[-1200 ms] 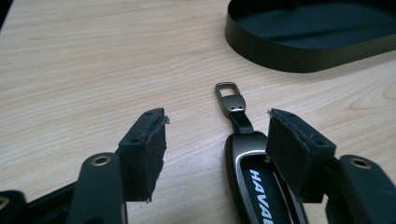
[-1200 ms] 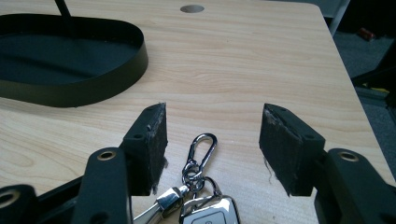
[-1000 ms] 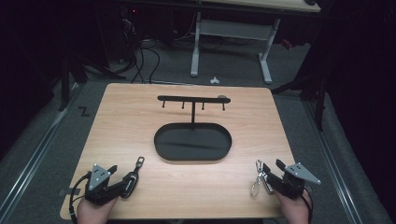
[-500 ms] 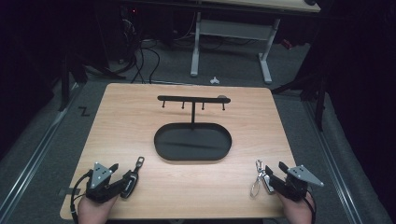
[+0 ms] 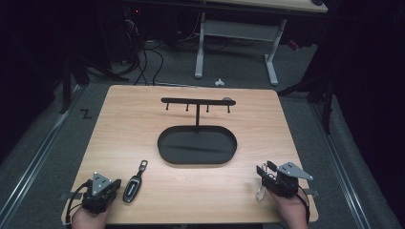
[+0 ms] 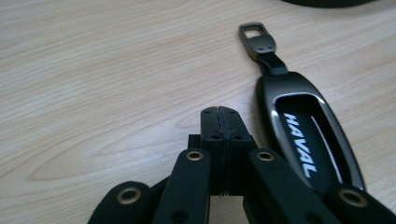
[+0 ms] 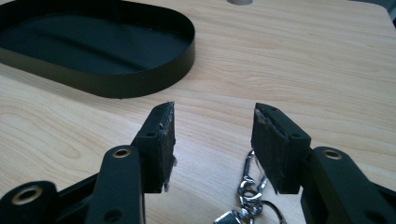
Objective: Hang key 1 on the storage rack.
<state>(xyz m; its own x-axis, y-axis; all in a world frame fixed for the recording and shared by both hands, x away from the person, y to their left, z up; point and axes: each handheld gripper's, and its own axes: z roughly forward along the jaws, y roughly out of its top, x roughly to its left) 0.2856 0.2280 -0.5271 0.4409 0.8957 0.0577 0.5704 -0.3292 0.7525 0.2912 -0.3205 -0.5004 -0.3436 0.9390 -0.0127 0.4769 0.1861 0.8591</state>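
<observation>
High view: wooden table (image 5: pixel 143 119) seen from above, with a black key stand (image 5: pixel 197 101) at the middle and an oval black tray (image 5: pixel 166 152) as its base.
Key fob: a dark, glossy key fob (image 5: pixel 132 187) lies flat on the table near the front left, just beside the left gripper (image 5: pixel 99 193), not held.
Fob close up: left gripper view shows the fob (image 6: pixel 306 140) just right of the jaws, with white "HAVAL" lettering and a metal loop at its far end.
Left gripper: jaws pressed together on nothing, beside the fob and, as far as shows, not touching it.
Key ring: a small shiny metal key ring (image 5: pixel 261 193) lies on the table at the front right, under the right gripper (image 5: pixel 268 177).
Right gripper: right gripper view shows its jaws spread wide with bare table between them; the ring's chain and clip (image 7: pixel 250 193) lie low between the jaws, nearer the right one, not gripped.
Fob handling: likely light, rigid and smooth, so the slick sides may slip; best taken across the narrow width of the body, or by the stiff metal loop.
Ring handling: likely light, loose-linked and floppy; it will dangle, so pinch the ring itself, not the chain.
Stand: thin crossbar with small pegs, well apart from both grippers.
</observation>
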